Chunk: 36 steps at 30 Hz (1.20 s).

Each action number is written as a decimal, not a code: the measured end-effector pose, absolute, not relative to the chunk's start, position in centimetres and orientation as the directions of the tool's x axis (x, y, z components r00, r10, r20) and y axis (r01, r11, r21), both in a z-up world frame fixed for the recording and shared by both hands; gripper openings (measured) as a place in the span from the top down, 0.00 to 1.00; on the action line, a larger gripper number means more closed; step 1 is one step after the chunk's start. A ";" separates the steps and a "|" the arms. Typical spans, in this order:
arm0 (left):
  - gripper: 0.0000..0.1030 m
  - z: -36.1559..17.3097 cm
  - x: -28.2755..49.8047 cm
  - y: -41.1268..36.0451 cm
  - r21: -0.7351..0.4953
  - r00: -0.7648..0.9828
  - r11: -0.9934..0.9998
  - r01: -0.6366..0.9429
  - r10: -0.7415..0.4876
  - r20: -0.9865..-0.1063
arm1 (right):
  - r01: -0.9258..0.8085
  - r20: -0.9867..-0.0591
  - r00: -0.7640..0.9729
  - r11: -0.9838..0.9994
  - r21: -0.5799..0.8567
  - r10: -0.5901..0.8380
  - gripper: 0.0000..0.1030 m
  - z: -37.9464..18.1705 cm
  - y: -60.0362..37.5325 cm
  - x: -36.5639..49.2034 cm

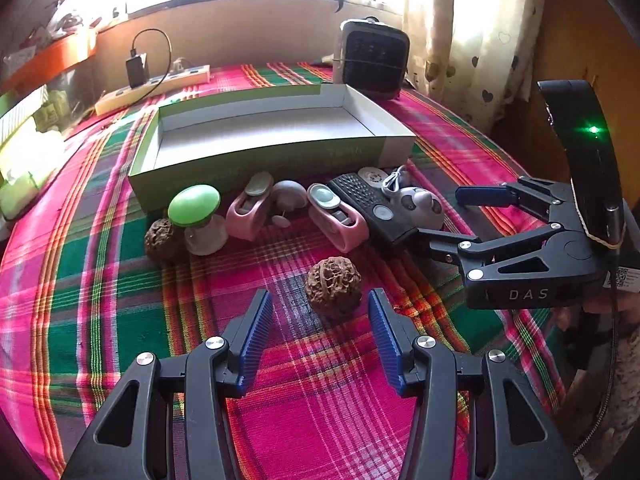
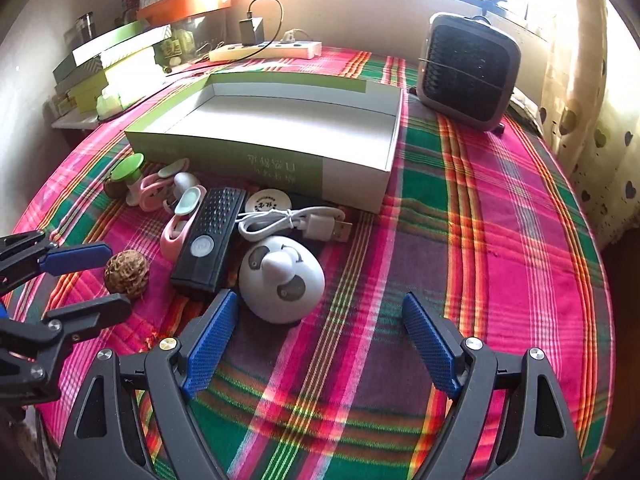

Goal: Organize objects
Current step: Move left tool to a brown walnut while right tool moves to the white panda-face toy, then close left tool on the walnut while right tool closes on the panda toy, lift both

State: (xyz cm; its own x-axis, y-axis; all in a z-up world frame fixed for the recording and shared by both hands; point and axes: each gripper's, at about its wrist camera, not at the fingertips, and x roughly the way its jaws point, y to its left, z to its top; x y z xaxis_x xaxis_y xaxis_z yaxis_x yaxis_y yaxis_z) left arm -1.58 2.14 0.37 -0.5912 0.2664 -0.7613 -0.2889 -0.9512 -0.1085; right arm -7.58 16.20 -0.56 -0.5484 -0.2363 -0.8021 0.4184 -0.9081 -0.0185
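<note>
An empty green and white box (image 1: 264, 152) (image 2: 280, 128) lies on the plaid cloth. In front of it lie a green-capped mushroom toy (image 1: 198, 216), two pink holders (image 1: 248, 210) (image 1: 338, 216), a black remote (image 1: 370, 208) (image 2: 210, 242), a white cable (image 2: 292, 222), a panda-faced dome (image 2: 280, 278) and two walnuts (image 1: 162, 240) (image 1: 334, 286). My left gripper (image 1: 320, 312) is open with the near walnut (image 2: 127, 274) just ahead between its fingers. My right gripper (image 2: 320, 320) is open and empty, just in front of the panda dome; it also shows in the left wrist view (image 1: 440, 216).
A small dark heater (image 1: 372, 58) (image 2: 466, 72) stands behind the box on the right. A power strip (image 1: 152, 88) (image 2: 266, 50) with a charger lies at the back. Stacked boxes (image 2: 108, 76) sit at the left, a curtain (image 2: 592, 100) hangs at the right.
</note>
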 end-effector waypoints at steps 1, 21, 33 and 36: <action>0.54 0.3 -1.7 2.1 -0.107 -0.589 -0.952 -0.287 0.264 -0.764 | 0.423 -0.802 -0.548 -0.906 -0.022 -0.237 0.18 -0.5 16.1 -7.6; 0.66 0.3 -2.8 2.0 -0.126 -0.583 -0.952 -0.277 0.271 -0.766 | 0.503 -0.784 -0.538 -0.864 -0.005 -0.309 0.56 -0.3 14.8 -7.5; 0.73 0.3 -2.5 2.1 -0.126 -0.586 -0.950 -0.285 0.277 -0.761 | 0.492 -0.782 -0.540 -0.870 0.006 -0.311 0.57 -0.3 15.1 -7.4; 0.73 0.5 -2.4 2.1 -0.128 -0.591 -0.949 -0.287 0.281 -0.756 | 0.486 -0.782 -0.542 -0.874 0.008 -0.309 0.57 -0.3 15.1 -7.3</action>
